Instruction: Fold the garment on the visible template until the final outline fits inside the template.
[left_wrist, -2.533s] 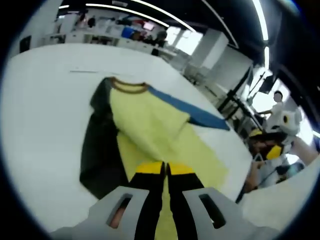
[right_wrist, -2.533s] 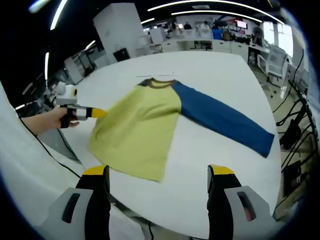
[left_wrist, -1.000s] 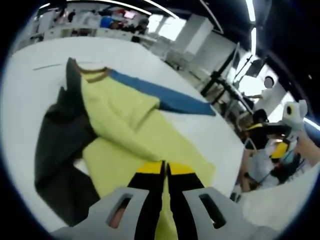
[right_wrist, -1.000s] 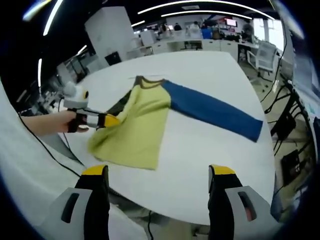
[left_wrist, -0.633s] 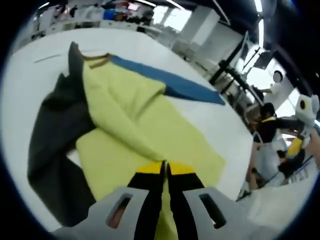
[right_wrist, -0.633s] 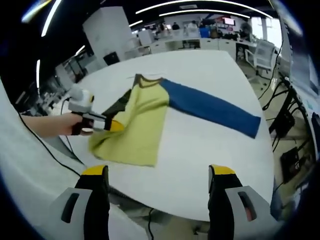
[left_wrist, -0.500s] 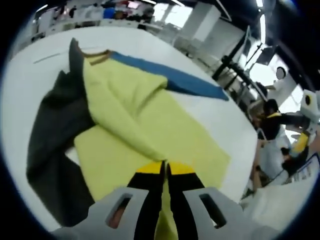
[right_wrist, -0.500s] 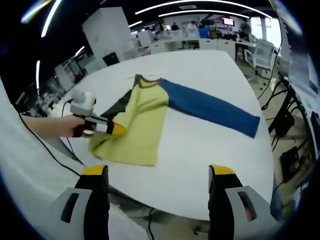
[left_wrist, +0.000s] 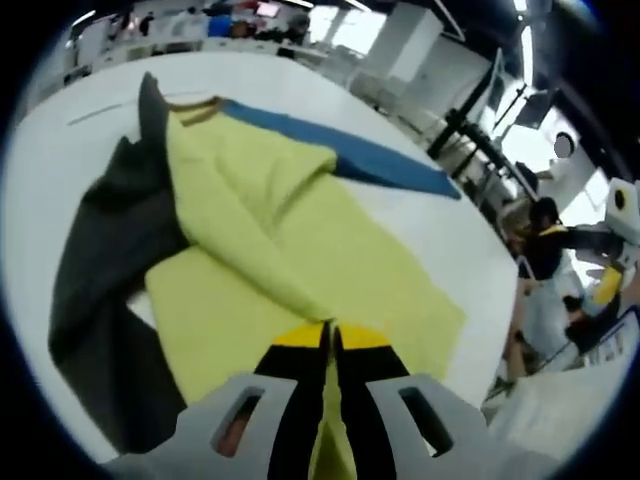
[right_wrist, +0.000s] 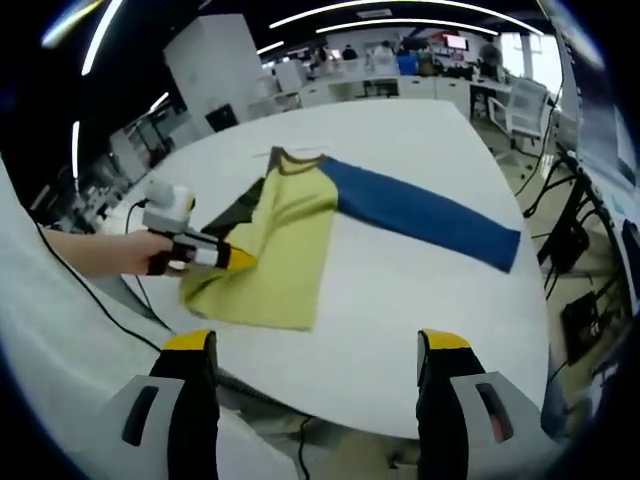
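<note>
Left gripper (left_wrist: 330, 340) clamps the yellow cloth shirt's (right_wrist: 285, 240) hem, the blue sleeve (right_wrist: 425, 222) probably lying nearer the wide-open right gripper (right_wrist: 315, 345).

white table (right_wrist: 420, 300), yellow/blue/black garment (right_wrist: 290, 240) lying on it

Each tool (right_wrist: 318, 345) has grey housing and black, yellow-tipped jaws

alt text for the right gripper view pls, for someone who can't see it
A yellow shirt with one blue sleeve stretched out lies on a white table. The left hand-held gripper, held by a hand, pinches the shirt's edge. The right hand-held gripper is open, above the near table edge.
</note>
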